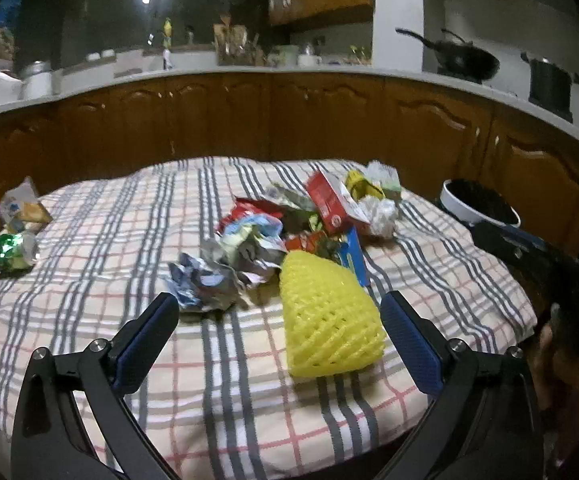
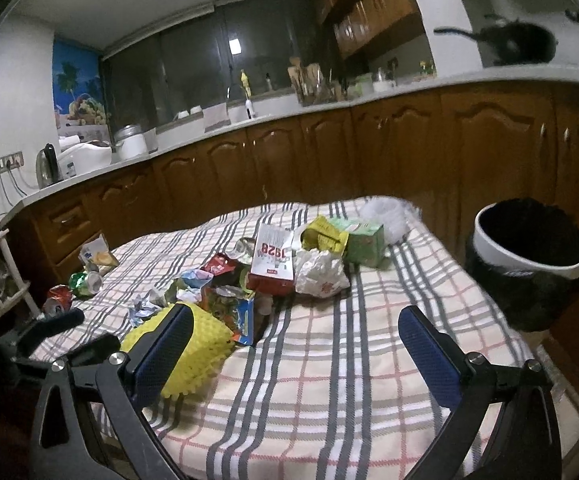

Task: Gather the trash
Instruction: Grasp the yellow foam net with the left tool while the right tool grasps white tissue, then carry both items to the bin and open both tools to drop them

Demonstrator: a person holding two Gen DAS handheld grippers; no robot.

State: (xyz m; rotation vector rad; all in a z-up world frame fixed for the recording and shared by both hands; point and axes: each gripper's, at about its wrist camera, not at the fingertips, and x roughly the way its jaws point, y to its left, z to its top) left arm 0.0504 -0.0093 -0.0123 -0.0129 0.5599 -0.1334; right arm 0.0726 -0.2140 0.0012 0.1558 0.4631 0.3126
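Observation:
A pile of trash lies on a table with a plaid cloth (image 1: 89,248). A yellow foam net sleeve (image 1: 327,316) lies nearest, just ahead of my open, empty left gripper (image 1: 279,314). Behind it are crumpled wrappers (image 1: 225,268), a red carton (image 1: 335,204) and a white paper ball (image 1: 381,216). In the right wrist view my right gripper (image 2: 295,340) is open and empty over the cloth (image 2: 349,360), with the yellow sleeve (image 2: 201,344) at its left finger. The red carton (image 2: 273,264) and a green box (image 2: 363,242) lie further back.
A black bin with a white rim (image 2: 529,264) stands off the table's right side; it also shows in the left wrist view (image 1: 477,204). Crushed cans (image 1: 9,248) and a snack bag (image 1: 23,208) lie at the table's left edge. Brown kitchen cabinets (image 1: 289,116) stand behind.

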